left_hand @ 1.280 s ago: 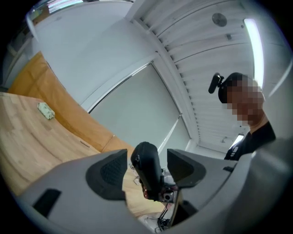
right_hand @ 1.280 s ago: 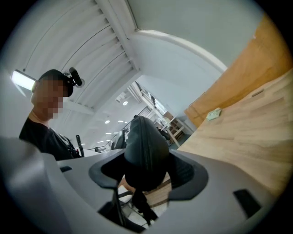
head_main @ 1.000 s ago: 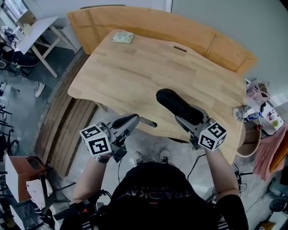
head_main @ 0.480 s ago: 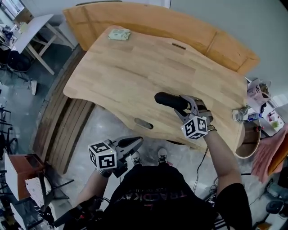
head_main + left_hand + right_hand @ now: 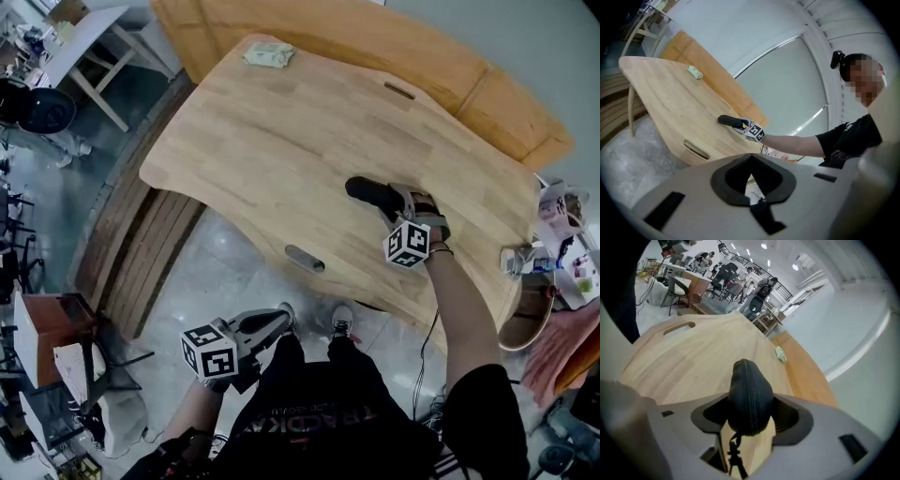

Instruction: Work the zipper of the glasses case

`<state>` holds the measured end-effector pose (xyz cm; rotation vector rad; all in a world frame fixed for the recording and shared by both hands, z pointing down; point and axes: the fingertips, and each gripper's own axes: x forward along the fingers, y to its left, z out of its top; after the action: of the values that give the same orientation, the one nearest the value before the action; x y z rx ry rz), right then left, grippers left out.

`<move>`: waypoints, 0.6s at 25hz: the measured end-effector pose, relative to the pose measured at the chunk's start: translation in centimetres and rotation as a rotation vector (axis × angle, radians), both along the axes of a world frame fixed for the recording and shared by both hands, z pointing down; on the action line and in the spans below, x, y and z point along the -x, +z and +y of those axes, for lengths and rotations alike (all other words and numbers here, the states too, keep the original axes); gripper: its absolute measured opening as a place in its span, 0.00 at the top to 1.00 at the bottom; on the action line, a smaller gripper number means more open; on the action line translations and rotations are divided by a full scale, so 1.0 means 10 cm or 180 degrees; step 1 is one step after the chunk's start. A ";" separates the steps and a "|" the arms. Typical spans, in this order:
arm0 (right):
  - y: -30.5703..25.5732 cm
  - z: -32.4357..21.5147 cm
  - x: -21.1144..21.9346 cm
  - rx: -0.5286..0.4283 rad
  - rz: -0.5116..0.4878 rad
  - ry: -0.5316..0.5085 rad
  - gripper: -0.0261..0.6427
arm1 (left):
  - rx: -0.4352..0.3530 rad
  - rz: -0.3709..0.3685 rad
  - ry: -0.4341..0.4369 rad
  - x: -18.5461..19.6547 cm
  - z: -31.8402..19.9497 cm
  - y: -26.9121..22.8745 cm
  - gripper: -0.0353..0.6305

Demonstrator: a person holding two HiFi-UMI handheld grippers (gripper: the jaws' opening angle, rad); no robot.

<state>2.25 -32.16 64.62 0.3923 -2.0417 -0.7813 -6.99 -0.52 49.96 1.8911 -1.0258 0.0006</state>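
— Tongs, how do they stand?
— Well, the right gripper (image 5: 397, 202) clamps the glasses case (image 5: 371, 193) on the wooden table (image 5: 281, 150). The left gripper (image 5: 277, 321), pinched closed and empty, hangs below its near edge.
— Anything around?
— Green packet (image 5: 269, 54) at the far corner, well apart; darker wooden board (image 5: 450, 66) behind; grey floor (image 5: 234, 281).

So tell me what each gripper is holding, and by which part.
The right gripper holds the black glasses case, fingers clamped across its sides at the end where the zipper pull hangs. The left gripper is shut on nothing.
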 end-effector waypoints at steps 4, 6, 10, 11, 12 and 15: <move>0.10 -0.05 0.08 -0.0115 0.0095 -0.0152 0.55 | 0.0064 0.0014 -0.0119 -0.04 0.06 0.04 0.93; 0.16 -0.05 0.08 -0.0175 0.0149 -0.0220 0.55 | 0.0066 0.0017 -0.0147 -0.08 0.07 0.04 0.93; 0.27 -0.13 -0.02 -0.0350 0.0362 -0.0265 0.55 | 0.0080 0.0036 -0.0182 -0.15 0.08 0.05 0.93; 0.32 -0.13 -0.04 -0.0373 0.0440 -0.0302 0.55 | 0.0088 0.0041 -0.0191 -0.17 0.08 0.06 0.93; 0.36 -0.12 -0.06 -0.0377 0.0506 -0.0343 0.55 | 0.0097 0.0045 -0.0199 -0.18 0.09 0.07 0.93; 0.45 -0.08 -0.10 -0.0345 0.0590 -0.0389 0.55 | 0.0112 0.0045 -0.0205 -0.20 0.10 0.09 0.93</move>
<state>3.22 -32.98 69.14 0.2473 -1.8681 -0.9694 -4.94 0.46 50.87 1.8231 -1.0700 -0.0318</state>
